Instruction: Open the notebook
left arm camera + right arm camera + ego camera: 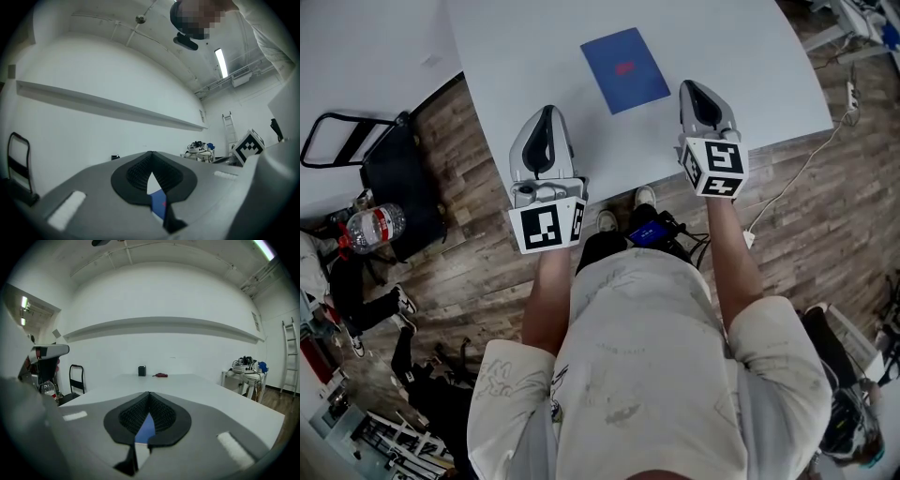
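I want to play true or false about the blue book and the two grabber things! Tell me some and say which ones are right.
1. The blue notebook lies closed on the white table. True.
2. The right gripper is holding the notebook. False: its jaws are shut on nothing, and the notebook lies apart from it.
3. The left gripper has its jaws together. True.
4. The notebook's cover is plain green. False: it is blue with a small red mark.
5. The water bottle stands on the table. False: it is down off the table, at the left.

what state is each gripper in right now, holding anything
Left gripper: closed, holding nothing.
Right gripper: closed, holding nothing.
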Available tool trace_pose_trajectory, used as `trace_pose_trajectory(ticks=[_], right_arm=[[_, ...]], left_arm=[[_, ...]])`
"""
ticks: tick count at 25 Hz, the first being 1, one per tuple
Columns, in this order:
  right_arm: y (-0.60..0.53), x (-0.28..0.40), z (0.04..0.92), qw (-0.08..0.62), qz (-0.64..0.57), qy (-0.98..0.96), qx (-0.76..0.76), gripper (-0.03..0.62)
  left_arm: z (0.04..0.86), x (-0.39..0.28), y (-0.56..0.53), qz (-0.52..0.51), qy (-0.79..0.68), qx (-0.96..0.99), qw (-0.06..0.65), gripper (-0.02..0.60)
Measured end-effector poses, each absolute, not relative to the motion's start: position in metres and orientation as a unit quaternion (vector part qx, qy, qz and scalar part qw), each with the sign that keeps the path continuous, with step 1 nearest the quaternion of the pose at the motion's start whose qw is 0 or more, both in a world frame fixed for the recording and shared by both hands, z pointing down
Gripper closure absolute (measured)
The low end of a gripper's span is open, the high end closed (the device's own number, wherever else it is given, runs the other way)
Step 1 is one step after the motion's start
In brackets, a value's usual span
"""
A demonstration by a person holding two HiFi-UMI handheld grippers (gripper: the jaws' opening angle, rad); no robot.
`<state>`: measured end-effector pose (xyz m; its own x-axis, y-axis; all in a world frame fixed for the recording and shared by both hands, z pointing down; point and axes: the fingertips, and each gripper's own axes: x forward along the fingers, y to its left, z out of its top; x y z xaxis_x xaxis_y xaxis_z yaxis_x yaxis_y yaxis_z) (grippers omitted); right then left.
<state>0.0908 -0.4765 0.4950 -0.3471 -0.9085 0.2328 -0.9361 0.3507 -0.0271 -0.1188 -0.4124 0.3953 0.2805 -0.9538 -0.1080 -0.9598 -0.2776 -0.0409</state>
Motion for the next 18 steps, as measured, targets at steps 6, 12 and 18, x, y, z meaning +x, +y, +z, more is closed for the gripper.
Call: trace_pose_trajectory(ticks=[6,12,18], right_arm=[[-0.483,0.095,0.525,0.115,0.098,-0.814,0.561,0.589],[-0.490,0.089,0.548,0.142,0.112,-0.809,0.559,0.588],[-0.489,0.090,0.566,0.167,0.135,-0.802,0.557,0.571]], left_arm=[[0.394,-0.113,-0.408,0.034,0.602,-0.796,0.053,0.565],[0.391,-0.118,-0.406,0.035,0.605,-0.793,0.053,0.565],[0.385,-0.119,-0.401,0.035,0.608,-0.791,0.053,0.565]])
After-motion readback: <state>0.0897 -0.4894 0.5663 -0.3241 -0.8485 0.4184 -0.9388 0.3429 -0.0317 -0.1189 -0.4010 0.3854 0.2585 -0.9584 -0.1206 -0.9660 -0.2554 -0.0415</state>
